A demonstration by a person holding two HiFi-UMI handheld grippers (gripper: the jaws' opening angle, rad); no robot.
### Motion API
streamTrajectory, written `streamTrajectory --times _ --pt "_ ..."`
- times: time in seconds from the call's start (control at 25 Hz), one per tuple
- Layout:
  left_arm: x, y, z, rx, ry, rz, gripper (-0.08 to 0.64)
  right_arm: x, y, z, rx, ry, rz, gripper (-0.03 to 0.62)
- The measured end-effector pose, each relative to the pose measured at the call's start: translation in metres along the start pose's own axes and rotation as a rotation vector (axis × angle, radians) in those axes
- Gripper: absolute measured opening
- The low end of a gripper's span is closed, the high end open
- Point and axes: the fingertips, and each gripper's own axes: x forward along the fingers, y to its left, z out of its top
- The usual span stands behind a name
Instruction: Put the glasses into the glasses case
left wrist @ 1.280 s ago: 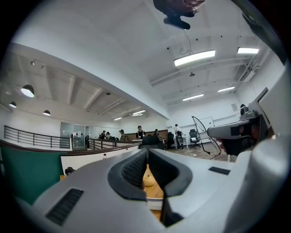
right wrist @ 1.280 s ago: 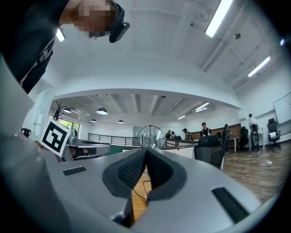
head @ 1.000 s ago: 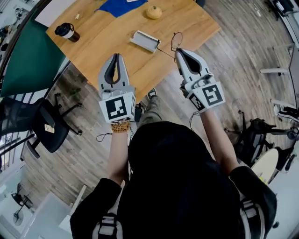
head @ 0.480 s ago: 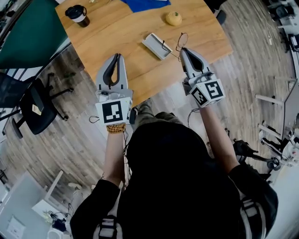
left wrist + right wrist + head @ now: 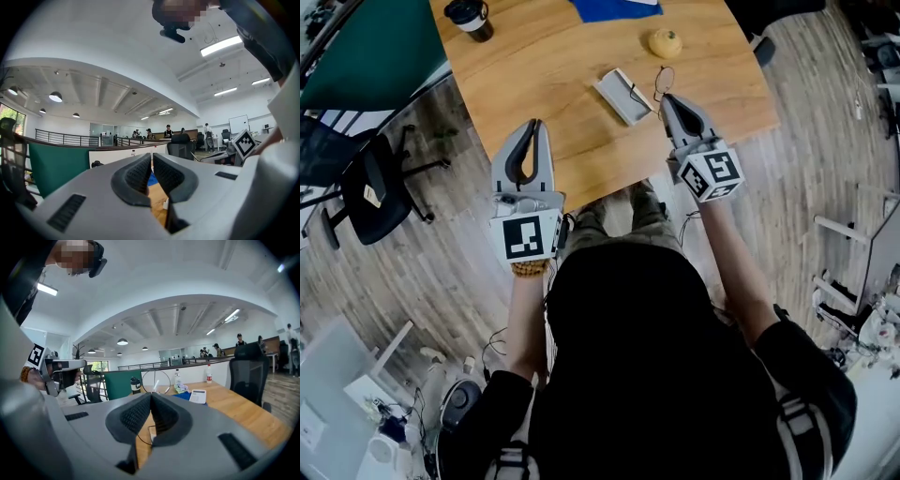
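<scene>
2 grippers hang over the near edge of the wooden table [image 5: 544,66], and only the right gripper [image 5: 664,97] carries anything. Its jaws are pinched fully together on the wire-framed glasses [image 5: 664,80], whose round lens stands above the tips in the right gripper view. The left gripper [image 5: 534,124], at centre left of the head view, also has its jaws closed, with nothing between the pads.

Over the last second the right gripper has sunk toward the tabletop and carried the glasses in toward the grey glasses case [image 5: 622,96], which looks open and lies in the upper middle of the frame. The lens now sits just beside the case's right end. A thin temple arm seems to reach across the case, though I cannot tell whether it touches. The left gripper has barely shifted and is well apart from the case.

That puts the task at the delivery step: the glasses are gripped and nearly at the case, but not yet inside it. I judge that the next move calls for lining the frame up along the case before letting go, since a trailing temple could catch on the rim.
</scene>
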Motion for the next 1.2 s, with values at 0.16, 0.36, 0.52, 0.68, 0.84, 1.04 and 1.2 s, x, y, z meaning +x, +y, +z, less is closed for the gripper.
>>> streamTrajectory --times 0.16,0.36,0.52,0.68,0.84,1.04,1.2 --pt "0.004 -0.004 -0.002 0.011 0.020 0.045 0.032 0.017 -0.013 -0.018 0.017 0.042 0.041 0.011" --pt "0.009 -0.016 0.000 0.044 0.047 0.097 0.032 0.035 -0.036 -0.041 0.034 0.078 0.087 0.011" --pt "0.004 -0.010 0.001 0.074 0.061 0.140 0.032 0.050 -0.042 -0.058 0.029 0.112 0.120 0.011" --pt "-0.005 0.000 0.003 0.071 0.058 0.218 0.032 0.059 -0.045 -0.079 0.026 0.159 0.145 0.011" --pt "-0.012 0.003 -0.003 0.094 0.082 0.237 0.032 0.066 -0.044 -0.099 0.022 0.198 0.154 0.011" --pt "-0.016 0.001 -0.002 0.082 0.066 0.247 0.032 0.074 -0.045 -0.115 0.033 0.232 0.157 0.011" --pt "-0.017 -0.003 -0.002 0.089 0.078 0.237 0.032 0.079 -0.042 -0.124 0.036 0.255 0.174 0.011"
